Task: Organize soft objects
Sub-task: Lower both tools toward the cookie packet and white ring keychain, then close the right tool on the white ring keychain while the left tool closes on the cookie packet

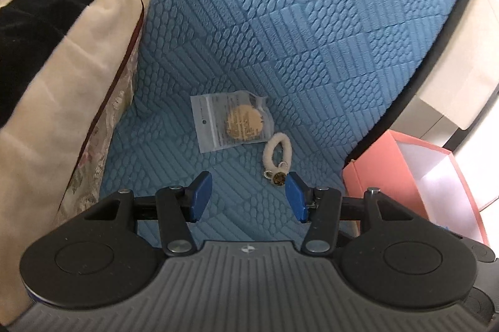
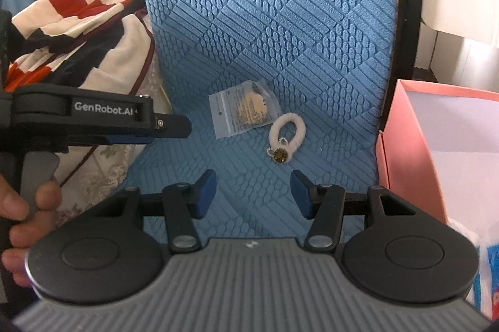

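A fluffy cream hair tie (image 1: 276,156) with a dark round charm lies on the blue quilted cushion (image 1: 312,36). A small clear plastic bag (image 1: 232,121) holding a tan round puff lies just behind it, touching it. Both also show in the right wrist view: the hair tie (image 2: 285,137) and the bag (image 2: 244,112). My left gripper (image 1: 249,196) is open and empty, hovering just in front of the hair tie, its right finger close to the charm. My right gripper (image 2: 252,193) is open and empty, a little before the hair tie. The left gripper also shows from the side (image 2: 165,126).
A pink open box (image 1: 421,173) with a white inside stands right of the cushion; it also shows in the right wrist view (image 2: 436,151). A cream pillow and a red, white and black blanket (image 1: 46,20) lie to the left. A white furniture edge (image 1: 461,67) is at the far right.
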